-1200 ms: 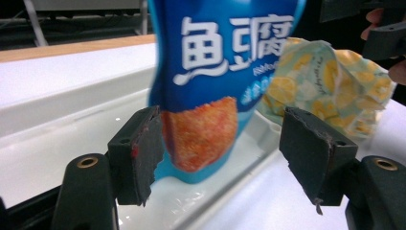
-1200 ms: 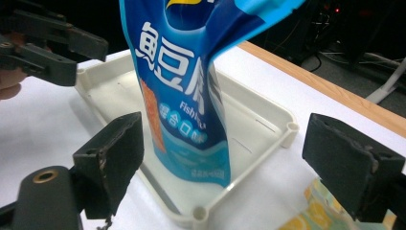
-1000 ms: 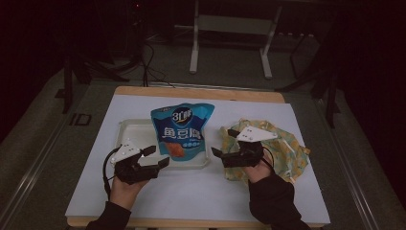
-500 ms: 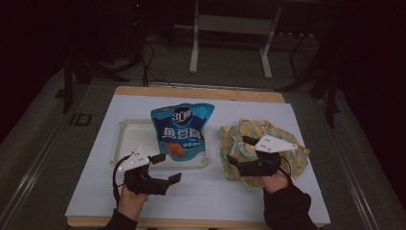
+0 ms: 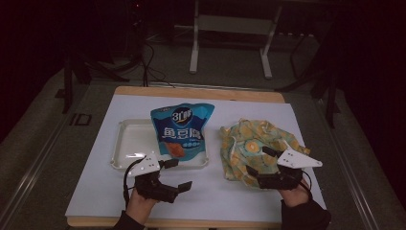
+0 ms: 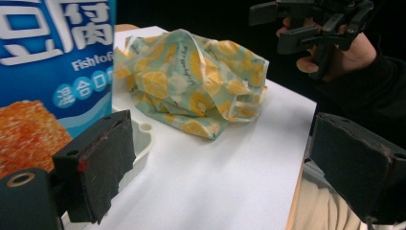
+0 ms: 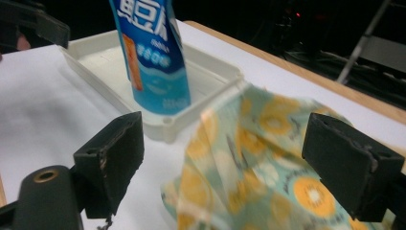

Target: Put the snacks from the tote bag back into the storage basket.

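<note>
Both claws stand spread and empty, my left claw [image 5: 181, 173] just before the white plastic tray [image 5: 125, 143] holding the upright blue snack pouch [image 5: 182, 129], my right claw [image 5: 256, 160] over the crumpled lemon-print fabric bag [image 5: 249, 143] on the worktop [image 5: 95, 187]; a shallow bite risks slipping.

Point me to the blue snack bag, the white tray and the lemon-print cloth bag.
blue snack bag [image 5: 181, 130], high view, middle of its printed front.
white tray [image 5: 127, 143], high view, bare floor left of the snack bag.
lemon-print cloth bag [image 6: 198, 81], left gripper view, middle of the crumpled fabric.
</note>
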{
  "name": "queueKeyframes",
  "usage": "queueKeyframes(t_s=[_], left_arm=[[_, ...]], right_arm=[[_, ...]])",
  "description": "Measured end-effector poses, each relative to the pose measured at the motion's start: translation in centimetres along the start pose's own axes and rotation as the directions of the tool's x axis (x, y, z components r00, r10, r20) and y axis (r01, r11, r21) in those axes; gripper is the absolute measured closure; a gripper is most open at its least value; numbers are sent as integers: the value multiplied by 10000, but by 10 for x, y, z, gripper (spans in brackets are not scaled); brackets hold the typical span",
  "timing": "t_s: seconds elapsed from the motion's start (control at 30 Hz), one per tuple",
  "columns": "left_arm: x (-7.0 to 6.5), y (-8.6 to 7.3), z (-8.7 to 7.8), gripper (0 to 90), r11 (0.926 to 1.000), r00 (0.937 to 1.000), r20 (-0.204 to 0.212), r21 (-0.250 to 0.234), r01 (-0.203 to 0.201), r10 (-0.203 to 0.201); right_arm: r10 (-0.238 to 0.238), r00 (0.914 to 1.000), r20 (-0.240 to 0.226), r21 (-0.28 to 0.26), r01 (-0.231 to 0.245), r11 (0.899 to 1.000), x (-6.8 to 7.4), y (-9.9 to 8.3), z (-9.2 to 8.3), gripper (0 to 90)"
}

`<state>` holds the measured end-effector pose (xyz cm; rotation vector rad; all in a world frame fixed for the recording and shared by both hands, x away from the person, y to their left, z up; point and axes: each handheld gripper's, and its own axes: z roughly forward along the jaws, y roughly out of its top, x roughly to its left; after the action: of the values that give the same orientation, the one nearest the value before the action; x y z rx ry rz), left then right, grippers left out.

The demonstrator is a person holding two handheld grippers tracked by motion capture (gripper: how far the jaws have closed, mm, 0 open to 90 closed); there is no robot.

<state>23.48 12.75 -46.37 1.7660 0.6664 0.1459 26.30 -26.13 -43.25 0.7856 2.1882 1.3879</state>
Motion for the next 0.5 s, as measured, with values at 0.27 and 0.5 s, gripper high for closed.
queueKeyframes(t_s=[0.27,0.5], left_arm=[[-8,-4,11,91,9996,9988,398,51,-292,290],[-11,-12,22,91,9967,9961,498,327,-744,728]], right_arm=[[220,9994,253,-23,-220,9998,-8,-19,-20,141],[274,9979,588,-41,-272,9996,-9,-36,-35,141]])
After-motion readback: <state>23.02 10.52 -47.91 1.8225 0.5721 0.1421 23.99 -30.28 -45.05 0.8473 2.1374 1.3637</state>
